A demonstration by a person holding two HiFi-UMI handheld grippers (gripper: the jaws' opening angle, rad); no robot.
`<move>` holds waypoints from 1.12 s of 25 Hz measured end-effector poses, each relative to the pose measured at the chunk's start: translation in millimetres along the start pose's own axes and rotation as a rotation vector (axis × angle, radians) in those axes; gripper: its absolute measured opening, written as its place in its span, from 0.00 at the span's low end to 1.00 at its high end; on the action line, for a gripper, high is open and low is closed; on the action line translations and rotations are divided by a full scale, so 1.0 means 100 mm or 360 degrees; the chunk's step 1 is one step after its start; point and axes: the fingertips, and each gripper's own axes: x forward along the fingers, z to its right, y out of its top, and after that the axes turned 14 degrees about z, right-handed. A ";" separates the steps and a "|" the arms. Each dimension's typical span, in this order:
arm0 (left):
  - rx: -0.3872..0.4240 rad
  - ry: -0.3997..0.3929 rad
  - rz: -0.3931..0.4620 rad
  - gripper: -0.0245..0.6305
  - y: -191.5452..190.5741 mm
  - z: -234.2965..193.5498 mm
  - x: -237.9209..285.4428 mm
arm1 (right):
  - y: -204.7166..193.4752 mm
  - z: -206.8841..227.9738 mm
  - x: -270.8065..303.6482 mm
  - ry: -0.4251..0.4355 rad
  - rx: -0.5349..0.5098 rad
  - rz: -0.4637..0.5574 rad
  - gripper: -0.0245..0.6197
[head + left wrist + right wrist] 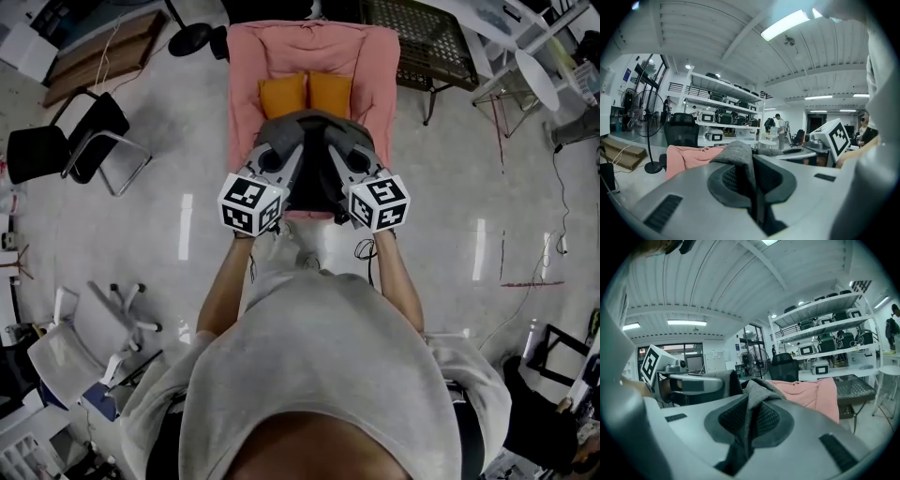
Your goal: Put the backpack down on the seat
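Fabric is showing between both pairs of jaws. On the left, the left hand-held gripper (279, 157) is clenching a fold of grey cloth at the top edge of the backpack (317, 169). Its own view is showing the jaws pressed almost together on that fold. The backpack is hanging between the two grippers, over the front part of the pink seat (246, 66). Two orange cushions (307, 94) are lying on the seat just beyond it. Whether its bottom is touching the seat cannot be told. On the right, the right hand-held gripper (349, 159) is likewise squeezing a grey fold at the backpack's top.

The backpack is looking soft and floppy: the cloth is creasing where it is pinched, and the body is sagging between the two holds. Once lowered it will probably slump and fold instead of standing by itself. Its weight cannot be judged. Two holds on the top edge, one at each side, are suiting it well, and the woven cloth seems unlikely to slide out of the textured pads.

No brand, label or writing is showing legibly on the backpack. The only print is the black-and-white square markers on the cubes (251, 203).
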 end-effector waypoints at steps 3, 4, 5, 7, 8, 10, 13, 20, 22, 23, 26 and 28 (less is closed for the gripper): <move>-0.0025 -0.0023 -0.0018 0.08 -0.05 -0.14 0.08 | -0.05 0.06 0.14 -0.0030 0.0008 -0.0024 0.08; -0.0034 -0.0031 -0.0024 0.08 -0.05 -0.19 0.10 | -0.05 0.08 0.19 -0.0039 0.0010 -0.0031 0.08; -0.0041 -0.0039 -0.0029 0.08 -0.06 -0.24 0.13 | -0.05 0.09 0.24 -0.0047 0.0011 -0.0038 0.08; -0.0050 -0.0058 -0.0035 0.08 -0.06 -0.34 0.17 | -0.06 0.13 0.34 -0.0066 0.0013 -0.0045 0.08; -0.0055 -0.0066 -0.0037 0.08 -0.07 -0.40 0.19 | -0.07 0.15 0.39 -0.0077 0.0016 -0.0047 0.08; -0.0070 -0.0077 -0.0044 0.08 -0.10 -0.52 0.23 | -0.10 0.17 0.51 -0.0096 0.0024 -0.0052 0.08; -0.0094 -0.0091 -0.0054 0.08 -0.11 -0.68 0.26 | -0.12 0.19 0.67 -0.0121 0.0030 -0.0062 0.08; -0.0114 -0.0129 -0.0048 0.08 -0.09 -1.08 0.32 | -0.11 0.20 1.08 -0.0169 0.0022 -0.0070 0.08; -0.0118 -0.0145 -0.0047 0.08 -0.08 -1.16 0.32 | -0.11 0.19 1.17 -0.0186 0.0017 -0.0073 0.08; -0.0120 -0.0152 -0.0048 0.08 -0.08 -1.19 0.31 | -0.12 0.18 1.20 -0.0193 0.0015 -0.0075 0.08; -0.0134 -0.0174 -0.0059 0.08 -0.10 -1.28 0.29 | -0.15 0.16 1.29 -0.0215 0.0013 -0.0083 0.08; -0.0143 -0.0187 -0.0072 0.08 -0.13 -1.31 0.29 | -0.19 0.16 1.32 -0.0232 0.0021 -0.0094 0.08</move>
